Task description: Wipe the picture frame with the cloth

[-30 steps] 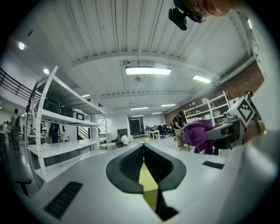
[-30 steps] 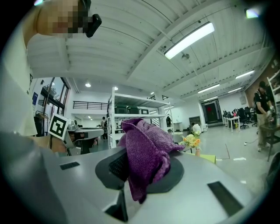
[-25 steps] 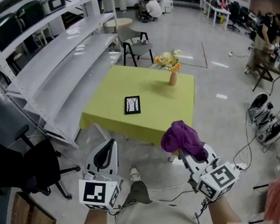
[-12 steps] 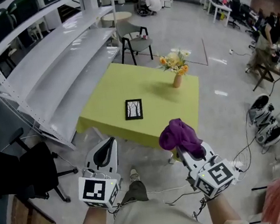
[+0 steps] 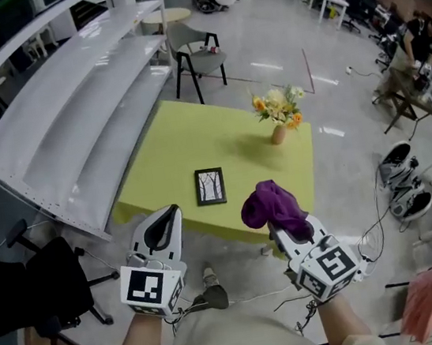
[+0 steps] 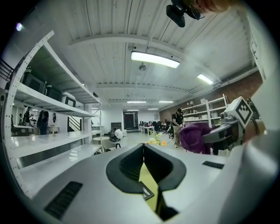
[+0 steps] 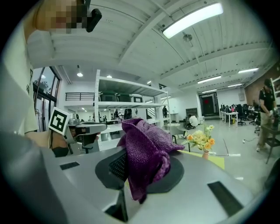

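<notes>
Black-edged picture frame point(image 5: 210, 186), lying loose, may skid under the purple knit cloth point(image 5: 272, 206) the right gripper point(image 5: 287, 232) clamps; left gripper point(image 5: 167, 219) closed, empty.

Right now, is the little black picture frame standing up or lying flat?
Lying flat: the black picture frame lies face up on the yellow-green table.

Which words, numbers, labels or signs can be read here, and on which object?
None can be read.
The left hand-held gripper and right hand-held gripper carry only black-and-white square markers, without letters.
The picture frame shows a drawing; any writing is too small to tell.
The cloth shows no label.
</notes>
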The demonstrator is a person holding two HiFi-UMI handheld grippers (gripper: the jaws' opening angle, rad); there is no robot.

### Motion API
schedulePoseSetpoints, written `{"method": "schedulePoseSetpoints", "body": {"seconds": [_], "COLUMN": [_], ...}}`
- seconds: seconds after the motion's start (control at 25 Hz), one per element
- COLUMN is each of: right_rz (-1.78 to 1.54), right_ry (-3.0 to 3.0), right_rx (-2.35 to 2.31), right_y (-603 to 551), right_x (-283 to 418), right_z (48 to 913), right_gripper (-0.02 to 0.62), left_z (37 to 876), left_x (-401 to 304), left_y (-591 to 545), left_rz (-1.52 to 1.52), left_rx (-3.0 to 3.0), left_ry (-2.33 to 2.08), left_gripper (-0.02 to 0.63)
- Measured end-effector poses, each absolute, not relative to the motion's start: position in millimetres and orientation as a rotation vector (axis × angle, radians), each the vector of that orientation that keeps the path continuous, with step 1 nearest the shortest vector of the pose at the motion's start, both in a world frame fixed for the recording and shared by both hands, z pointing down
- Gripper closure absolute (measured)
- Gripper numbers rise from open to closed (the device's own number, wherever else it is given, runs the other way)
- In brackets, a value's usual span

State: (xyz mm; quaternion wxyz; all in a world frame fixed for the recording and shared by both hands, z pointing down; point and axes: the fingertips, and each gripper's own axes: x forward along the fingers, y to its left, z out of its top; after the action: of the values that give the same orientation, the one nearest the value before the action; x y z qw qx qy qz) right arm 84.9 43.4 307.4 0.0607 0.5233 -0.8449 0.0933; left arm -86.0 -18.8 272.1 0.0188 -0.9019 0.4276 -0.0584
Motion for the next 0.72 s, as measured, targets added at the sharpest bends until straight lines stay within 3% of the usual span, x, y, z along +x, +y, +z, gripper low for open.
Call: {"method": "schedulePoseSetpoints", "body": {"seconds": [0.72], "right_rz": [0.407], "right_ry": [-2.484], "right_rx": [1.555], "right_y": [-135], "right_x": [59], "right_z": [348], "right_gripper": [0.528], "left_z": [339], "left_x": [-99], "left_y": [-172], "left_rz": [-0.304], "left_rx": [-2.935], "left_ry": [1.296], "left_gripper": [0.597]}}
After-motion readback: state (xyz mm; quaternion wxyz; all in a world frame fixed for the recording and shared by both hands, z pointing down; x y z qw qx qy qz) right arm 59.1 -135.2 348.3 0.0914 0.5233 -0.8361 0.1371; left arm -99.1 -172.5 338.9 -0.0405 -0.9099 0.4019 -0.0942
